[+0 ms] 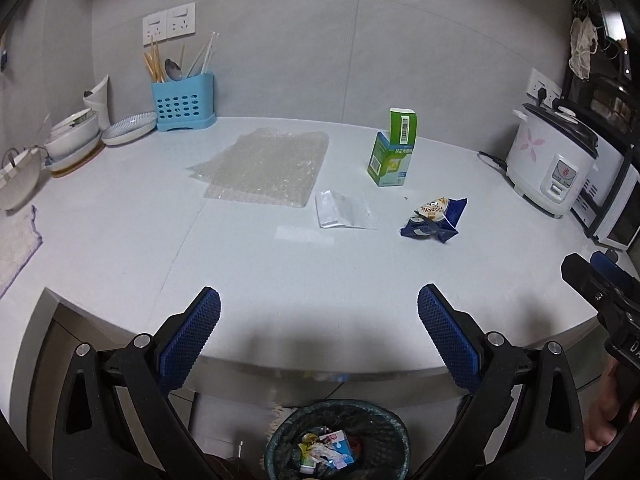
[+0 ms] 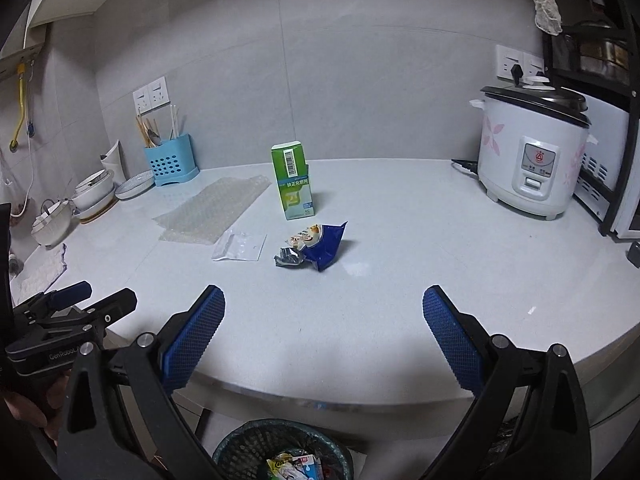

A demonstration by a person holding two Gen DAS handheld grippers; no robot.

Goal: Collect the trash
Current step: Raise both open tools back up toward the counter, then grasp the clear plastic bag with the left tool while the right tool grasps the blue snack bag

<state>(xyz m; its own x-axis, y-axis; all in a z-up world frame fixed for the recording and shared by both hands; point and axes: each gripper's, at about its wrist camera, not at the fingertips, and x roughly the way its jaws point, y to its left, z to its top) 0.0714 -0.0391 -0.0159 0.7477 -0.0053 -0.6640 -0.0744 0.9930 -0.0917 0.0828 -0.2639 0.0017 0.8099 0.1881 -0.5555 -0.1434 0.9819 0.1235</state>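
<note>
Blue wrapper (image 2: 320, 246) on counter (image 2: 400, 280); both jaws apart, empty.

Blue cutlery holder (image 1: 183, 101) sits upper left by the wall sockets (image 1: 169, 24), bowls and plates (image 1: 74, 136) stacked further left, flowery rice cooker (image 2: 532, 152) far right.

green box (image 2: 295, 184): Chinese print on front, reads roughly "扶正化瘀片", barcode on raised flap, digits too small. left gripper (image 2: 68, 322): body marked "GenRoboL…", cut off. Snack wrapper (image 2: 316, 246) lettering unreadable.
</note>
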